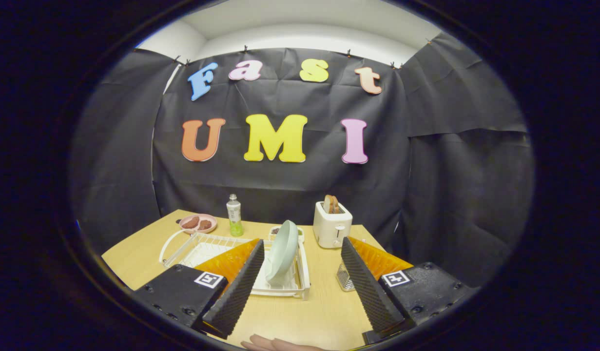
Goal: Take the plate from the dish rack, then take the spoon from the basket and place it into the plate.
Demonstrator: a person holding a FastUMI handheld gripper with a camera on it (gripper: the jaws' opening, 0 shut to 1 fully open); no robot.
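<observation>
Your hand-held gripper (300, 287) gapes wide, empty — lined up on the plate (282, 251). It stands upright in the dish rack (300, 287), edge-on for pinching.

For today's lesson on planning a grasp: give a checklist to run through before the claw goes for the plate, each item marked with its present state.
1. Claw open wide enough for the plate: ok.
2. Plate upright in the rack: ok.
3. Plate lies ahead between the fingers: ok.
4. Fingers touching the plate: not yet.
5. Toaster and bottle stand clear of the path: ok.
6. Spoon in the basket: cannot tell.
7. Hand at the table's near edge, apart from the claw: ok.
</observation>
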